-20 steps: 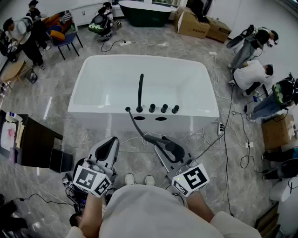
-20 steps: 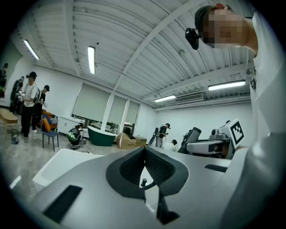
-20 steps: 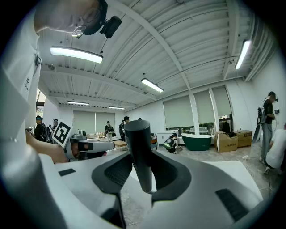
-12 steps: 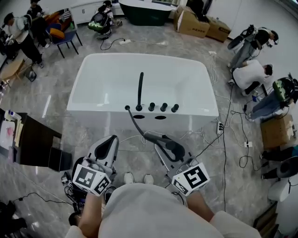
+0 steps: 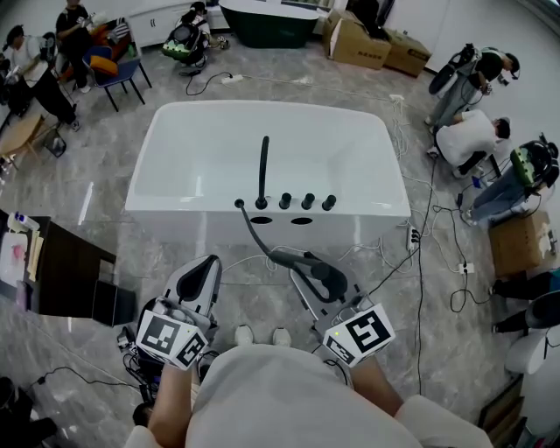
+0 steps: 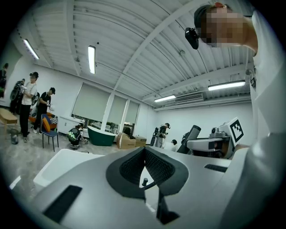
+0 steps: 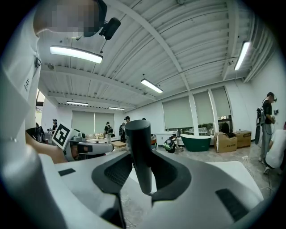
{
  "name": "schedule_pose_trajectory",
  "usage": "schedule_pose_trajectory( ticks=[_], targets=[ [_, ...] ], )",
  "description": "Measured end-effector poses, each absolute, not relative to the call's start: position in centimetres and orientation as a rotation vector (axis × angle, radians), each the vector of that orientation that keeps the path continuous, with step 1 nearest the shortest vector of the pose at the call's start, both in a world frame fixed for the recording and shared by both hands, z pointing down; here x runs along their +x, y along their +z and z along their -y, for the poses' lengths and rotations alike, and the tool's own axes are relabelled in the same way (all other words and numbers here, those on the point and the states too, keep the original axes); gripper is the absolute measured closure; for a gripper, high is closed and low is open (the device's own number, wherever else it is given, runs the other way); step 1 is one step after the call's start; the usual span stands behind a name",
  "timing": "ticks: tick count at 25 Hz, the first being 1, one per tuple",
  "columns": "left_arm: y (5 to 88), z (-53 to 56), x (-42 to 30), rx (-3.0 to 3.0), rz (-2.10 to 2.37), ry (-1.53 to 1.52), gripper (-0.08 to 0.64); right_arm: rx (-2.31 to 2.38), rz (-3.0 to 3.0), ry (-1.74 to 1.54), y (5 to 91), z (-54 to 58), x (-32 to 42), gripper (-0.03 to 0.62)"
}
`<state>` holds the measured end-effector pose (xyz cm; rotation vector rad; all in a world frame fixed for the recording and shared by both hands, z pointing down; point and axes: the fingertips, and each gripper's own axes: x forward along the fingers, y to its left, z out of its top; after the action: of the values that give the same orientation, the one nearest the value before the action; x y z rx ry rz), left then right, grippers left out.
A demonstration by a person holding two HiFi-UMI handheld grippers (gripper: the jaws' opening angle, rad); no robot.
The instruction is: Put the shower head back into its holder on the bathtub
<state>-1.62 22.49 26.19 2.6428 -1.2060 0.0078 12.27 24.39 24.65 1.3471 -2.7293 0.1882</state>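
The white bathtub (image 5: 184,140) stands in front of me, with a black spout (image 5: 263,171) and three black knobs (image 5: 308,202) on its near rim. A black hose (image 5: 254,234) runs from the rim down to the black shower head (image 5: 293,260). My right gripper (image 5: 317,282) is shut on the shower head's handle, short of the tub. In the right gripper view the handle (image 7: 138,147) stands upright between the pads of the right gripper (image 7: 142,179). My left gripper (image 5: 208,265) hangs beside it, shut and holding nothing; its tips meet in the left gripper view (image 6: 144,151).
Two dark oval openings (image 5: 302,222) show on the tub's near rim. Cables and a power strip (image 5: 413,238) lie on the floor at right. A dark table (image 5: 61,271) stands at left. Several people, cardboard boxes (image 5: 372,44) and a dark green tub (image 5: 267,22) ring the room.
Both grippers and the shower head have kept their places. Only people in the background have shifted a little.
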Motion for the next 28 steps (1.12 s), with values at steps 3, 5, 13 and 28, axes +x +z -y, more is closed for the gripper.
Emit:
schedule_pose_trajectory(
  ticks=[3,5,13,28],
  targets=[
    [26.2,-22.4,-2.3,2.639,1.197,-0.002,0.551,1.361,2.728,0.2,24.6,-24.3,11.9,0.449],
    [26.4,-22.3,-2.9,2.638,1.192,-0.005,0.551,1.37,2.722,0.205,24.7,-24.1,11.4,0.449],
    [26.7,-21.2,-4.8,2.643,1.174,-0.021,0.551,1.392,2.701,0.175,24.4,-23.2,9.6,0.449],
    [28.8,-19.9,-8.9,2.655,1.129,0.013,0.551,1.495,2.664,0.119,23.3,-21.4,6.4,0.449]
  ],
)
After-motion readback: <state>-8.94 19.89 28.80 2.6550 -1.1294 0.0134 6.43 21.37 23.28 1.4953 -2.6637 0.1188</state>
